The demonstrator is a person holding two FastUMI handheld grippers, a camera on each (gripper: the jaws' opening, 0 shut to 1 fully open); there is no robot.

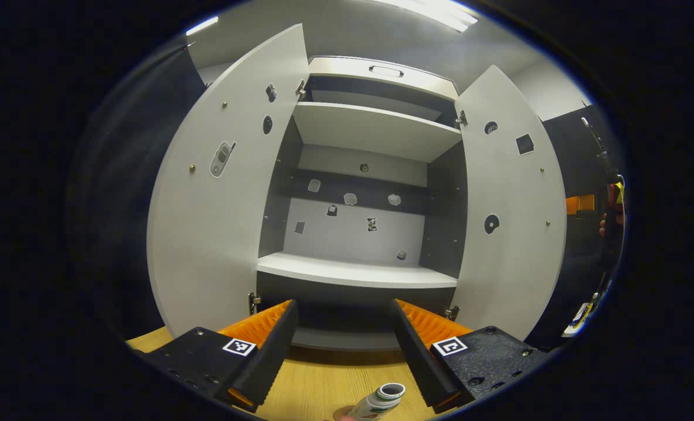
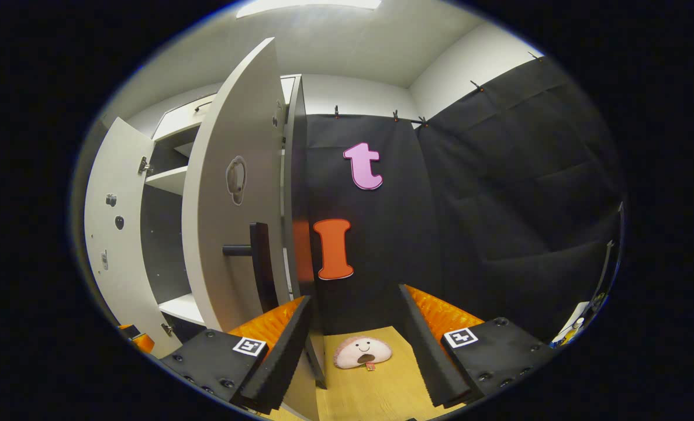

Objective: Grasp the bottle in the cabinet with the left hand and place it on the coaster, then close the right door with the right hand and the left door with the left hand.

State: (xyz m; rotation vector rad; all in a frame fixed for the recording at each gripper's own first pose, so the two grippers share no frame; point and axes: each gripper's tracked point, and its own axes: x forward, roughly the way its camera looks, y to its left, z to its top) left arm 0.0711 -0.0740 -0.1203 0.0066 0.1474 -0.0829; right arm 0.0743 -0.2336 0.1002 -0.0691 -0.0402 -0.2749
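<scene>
A white bottle [image 1: 377, 402] with a green label stands on the wooden table [image 1: 317, 380] at the bottom of the left gripper view, its base cut off. My left gripper [image 1: 347, 389] is open; the bottle's cap sits just inside its right finger, touching neither. Ahead, the grey cabinet [image 1: 358, 269] has bare shelves. Its left door [image 1: 218, 193] and right door [image 1: 510, 216] are both swung wide open. In the right gripper view my right gripper [image 2: 355, 393] is open beside the right door [image 2: 230, 222], close to the door's black handle [image 2: 259, 257].
A pink plush toy [image 2: 362, 352] lies on the table [image 2: 382, 392] between my right fingers, against the black cloth wall [image 2: 499, 204]. A person's hand [image 1: 607, 222] shows at the far right of the left gripper view. The left door [image 2: 113, 234] stands farther off.
</scene>
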